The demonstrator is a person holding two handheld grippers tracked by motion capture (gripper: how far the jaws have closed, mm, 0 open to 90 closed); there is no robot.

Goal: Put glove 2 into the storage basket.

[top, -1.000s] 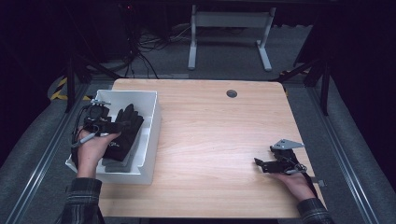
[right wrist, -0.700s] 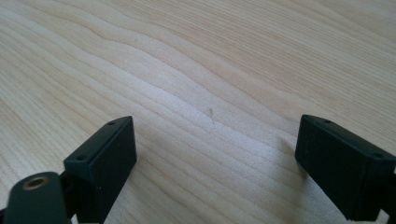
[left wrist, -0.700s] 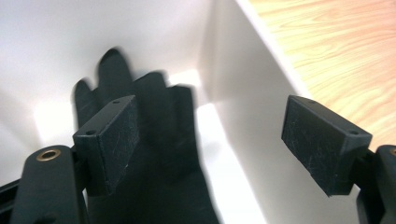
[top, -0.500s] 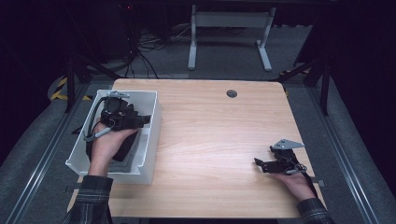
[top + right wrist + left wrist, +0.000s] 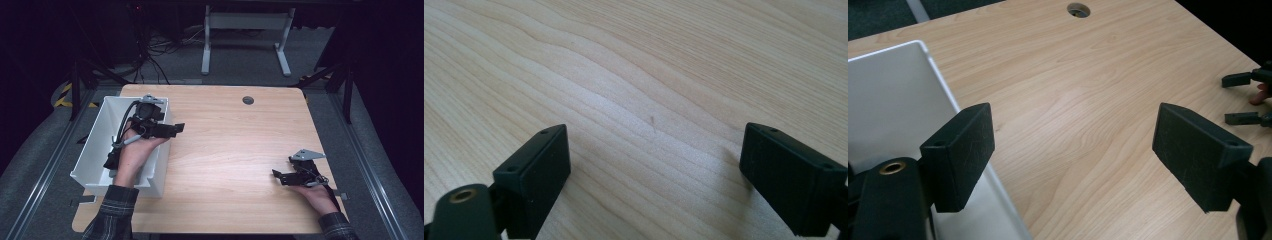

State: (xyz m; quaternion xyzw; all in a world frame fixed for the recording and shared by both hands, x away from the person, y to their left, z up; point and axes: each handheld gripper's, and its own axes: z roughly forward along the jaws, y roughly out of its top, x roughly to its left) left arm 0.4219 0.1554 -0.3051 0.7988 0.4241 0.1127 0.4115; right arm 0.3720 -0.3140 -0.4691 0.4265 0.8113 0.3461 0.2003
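My left gripper hovers over the right wall of a white bin at the table's left, jaws pointing right across the wood. In the left gripper view its jaws stand wide apart with bare table between them and the bin's rim under the left one. My right gripper rests low near the front right of the table, open; its own view has plain wood grain between the pads. A dark object lies in the bin, mostly hidden under the hand.
The wooden table has a round cable hole near its far edge. Beyond the far edge stand a desk frame and loose cables on the floor. The right gripper appears far off in the left gripper view.
The left hand has risen out of the bin and swung rightward, so its jaws now reach past the bin's right wall over the table. The right hand has stayed still.
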